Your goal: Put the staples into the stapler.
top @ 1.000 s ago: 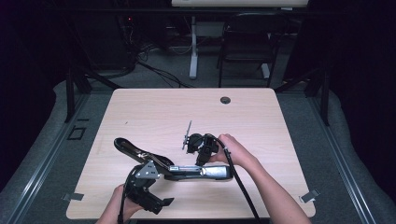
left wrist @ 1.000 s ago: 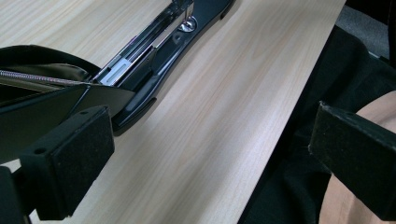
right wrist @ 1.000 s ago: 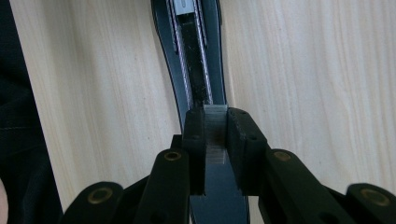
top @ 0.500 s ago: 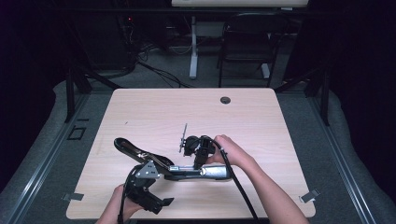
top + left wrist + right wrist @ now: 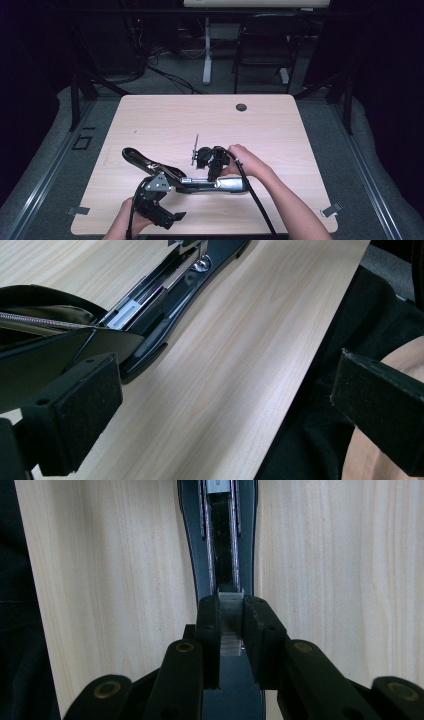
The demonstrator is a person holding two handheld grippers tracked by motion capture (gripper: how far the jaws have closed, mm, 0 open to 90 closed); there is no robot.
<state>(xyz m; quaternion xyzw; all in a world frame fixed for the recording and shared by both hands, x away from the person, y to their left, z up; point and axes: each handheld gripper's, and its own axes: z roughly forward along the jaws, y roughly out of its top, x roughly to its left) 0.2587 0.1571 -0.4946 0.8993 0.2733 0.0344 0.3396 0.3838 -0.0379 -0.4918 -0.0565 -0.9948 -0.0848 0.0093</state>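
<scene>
loading step, i'd say: right gripper (image 5: 231,630) clamped on a ribbed metal staple strip (image 5: 230,611), lower centre, over the open black stapler (image 5: 200,181) channel at table (image 5: 280,125) front. next: seat it straight. left gripper (image 5: 220,405) jaws apart beside the glossy lid.

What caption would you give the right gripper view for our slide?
Right gripper shut on a strip of staples, held over the open stapler on the wooden table.
</scene>
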